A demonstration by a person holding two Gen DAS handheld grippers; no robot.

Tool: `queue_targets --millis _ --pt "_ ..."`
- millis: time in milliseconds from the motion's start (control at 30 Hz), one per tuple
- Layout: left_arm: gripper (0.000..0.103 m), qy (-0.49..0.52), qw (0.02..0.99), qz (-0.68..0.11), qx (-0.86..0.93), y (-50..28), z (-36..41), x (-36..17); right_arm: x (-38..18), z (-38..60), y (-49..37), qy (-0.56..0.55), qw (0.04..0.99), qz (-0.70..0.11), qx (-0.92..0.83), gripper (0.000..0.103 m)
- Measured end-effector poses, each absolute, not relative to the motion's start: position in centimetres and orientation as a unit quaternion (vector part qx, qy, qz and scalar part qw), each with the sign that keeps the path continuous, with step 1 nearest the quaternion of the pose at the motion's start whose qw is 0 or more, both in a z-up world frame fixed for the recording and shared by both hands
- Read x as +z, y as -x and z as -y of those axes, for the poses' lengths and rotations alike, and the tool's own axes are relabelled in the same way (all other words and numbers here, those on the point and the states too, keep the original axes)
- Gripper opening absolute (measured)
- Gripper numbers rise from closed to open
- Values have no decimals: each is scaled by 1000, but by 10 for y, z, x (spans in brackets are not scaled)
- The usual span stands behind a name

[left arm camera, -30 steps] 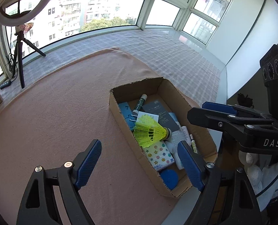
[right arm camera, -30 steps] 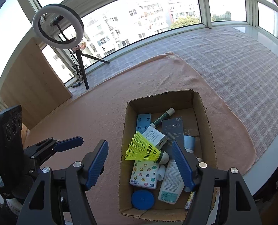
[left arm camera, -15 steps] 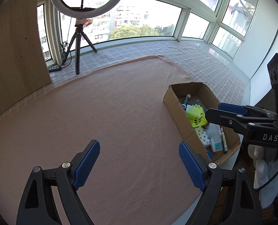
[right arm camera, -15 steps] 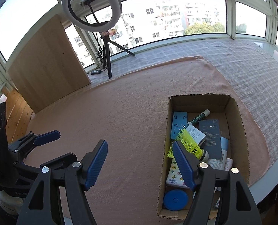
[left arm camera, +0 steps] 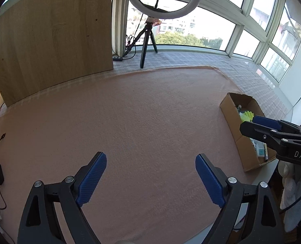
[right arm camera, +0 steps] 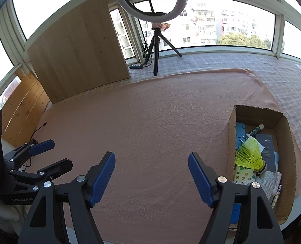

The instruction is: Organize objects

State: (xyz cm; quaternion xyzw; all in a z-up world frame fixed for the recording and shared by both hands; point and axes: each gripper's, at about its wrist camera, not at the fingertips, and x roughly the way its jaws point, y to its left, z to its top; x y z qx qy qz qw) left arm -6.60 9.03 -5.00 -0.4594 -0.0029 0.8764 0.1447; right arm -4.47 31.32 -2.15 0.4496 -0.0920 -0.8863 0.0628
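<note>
I had both grippers over the bare pink blanket (right arm camera: pixel 150 122), neither carrying anything; the left gripper (left arm camera: pixel 150 181) had its jaws opening wide with only blanket between the blue pads, and the right gripper (right arm camera: pixel 151 179) was opening likewise, nothing between its pads either. The cardboard box (right arm camera: pixel 231 126) sat at the right edge of the blanket, near the table's rim, holding the task's things: a yellow shuttlecock (right arm camera: pixel 250 154) on top of a dark booklet (right arm camera: pixel 266 142), a marker (right arm camera: pixel 256 129) toward the far wall, a star-patterned card (right arm camera: pixel 243 175) below it, and other small packets I could not make out. No item lay out on the blanket, so I judged the sorting either finished or not yet begun; I could not tell which. If begun, the next move called for swinging the right gripper rightward over the box, lowering it and closing lightly on the shuttlecock, the topmost piece; its springy skirt could slip.
</note>
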Motion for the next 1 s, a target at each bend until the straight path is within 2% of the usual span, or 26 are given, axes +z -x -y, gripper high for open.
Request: queue_targets --millis 633,1000 --pt "94 454 66 28 888 13 7 -56 -39 -179 25 -442 119 23 -889 76" --pt "95 459 39 31 887 15 28 -64 -42 -159 27 -438 113 12 -892 79"
